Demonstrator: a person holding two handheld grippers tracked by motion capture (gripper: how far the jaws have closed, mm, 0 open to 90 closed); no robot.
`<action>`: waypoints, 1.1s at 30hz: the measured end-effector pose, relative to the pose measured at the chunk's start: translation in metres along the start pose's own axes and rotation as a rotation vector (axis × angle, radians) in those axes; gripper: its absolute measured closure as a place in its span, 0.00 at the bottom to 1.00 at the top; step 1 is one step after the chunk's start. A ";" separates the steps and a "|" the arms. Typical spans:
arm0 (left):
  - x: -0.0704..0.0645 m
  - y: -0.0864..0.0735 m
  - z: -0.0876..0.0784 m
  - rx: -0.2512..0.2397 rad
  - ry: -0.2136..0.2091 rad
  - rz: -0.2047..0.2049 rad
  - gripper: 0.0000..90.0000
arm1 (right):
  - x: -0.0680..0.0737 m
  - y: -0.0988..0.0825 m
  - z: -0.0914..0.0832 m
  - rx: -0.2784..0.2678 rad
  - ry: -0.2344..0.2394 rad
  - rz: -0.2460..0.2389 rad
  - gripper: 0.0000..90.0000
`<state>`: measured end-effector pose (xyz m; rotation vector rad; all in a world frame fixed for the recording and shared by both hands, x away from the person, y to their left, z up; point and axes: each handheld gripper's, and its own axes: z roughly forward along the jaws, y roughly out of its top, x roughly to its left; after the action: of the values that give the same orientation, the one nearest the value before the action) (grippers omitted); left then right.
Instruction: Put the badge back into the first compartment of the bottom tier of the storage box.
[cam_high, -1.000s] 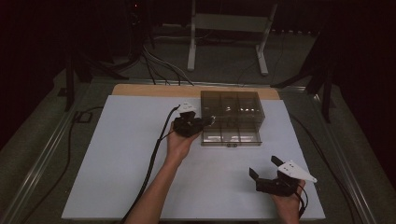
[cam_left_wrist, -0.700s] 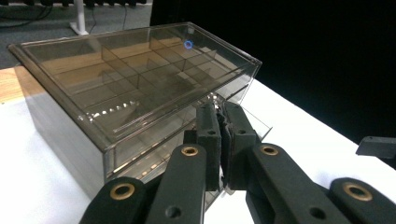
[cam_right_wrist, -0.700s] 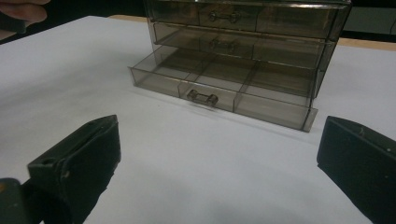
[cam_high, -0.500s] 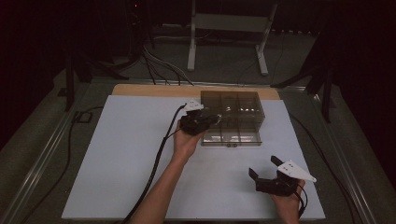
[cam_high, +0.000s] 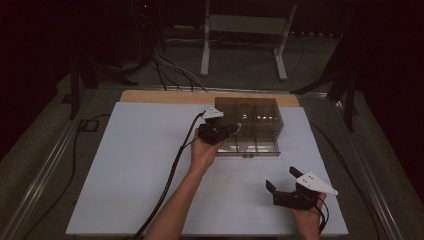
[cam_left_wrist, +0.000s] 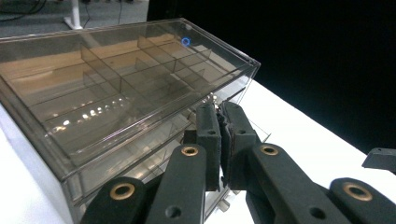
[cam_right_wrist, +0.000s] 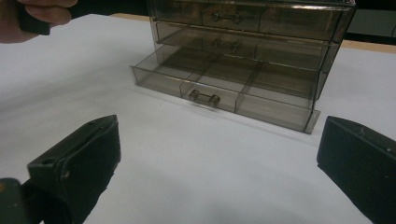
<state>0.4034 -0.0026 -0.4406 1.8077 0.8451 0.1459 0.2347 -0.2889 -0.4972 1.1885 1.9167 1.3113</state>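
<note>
A smoky clear drawer box (cam_high: 252, 114) stands at the back middle of the white board. Its bottom drawer (cam_high: 249, 147) is pulled out, and in the right gripper view that drawer (cam_right_wrist: 224, 79) looks empty, with a small metal handle (cam_right_wrist: 204, 98) on its front. My left gripper (cam_high: 229, 131) is at the box's left front, above the pulled-out drawer, with its jaws shut. In the left gripper view the pads (cam_left_wrist: 209, 140) meet and I see nothing between them, just in front of the box (cam_left_wrist: 116, 88). My right gripper (cam_high: 282, 179) rests open near the front right, pointing at the box.
The white board (cam_high: 135, 170) covers a table with a wooden strip (cam_high: 165, 97) along its far edge. A black cable (cam_high: 172, 170) trails from the left gripper toward the front. A metal stand (cam_high: 245, 30) and more cables lie on the dark floor behind.
The left hand has shifted a little to the right, closer to the front of the box. The right gripper has stayed in place.
</note>
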 end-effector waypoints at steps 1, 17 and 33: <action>0.000 0.000 0.002 0.002 -0.001 0.000 0.98 | 0.000 0.000 0.000 -0.001 0.002 0.002 0.00; -0.006 -0.001 0.016 0.007 -0.023 -0.010 0.98 | 0.001 0.000 0.001 0.002 0.004 -0.011 0.00; -0.001 -0.003 0.025 0.049 -0.001 -0.004 0.98 | 0.001 0.000 0.002 0.004 0.006 -0.011 0.00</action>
<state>0.4130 -0.0227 -0.4532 1.8510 0.8584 0.1230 0.2362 -0.2872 -0.4977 1.1759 1.9284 1.3070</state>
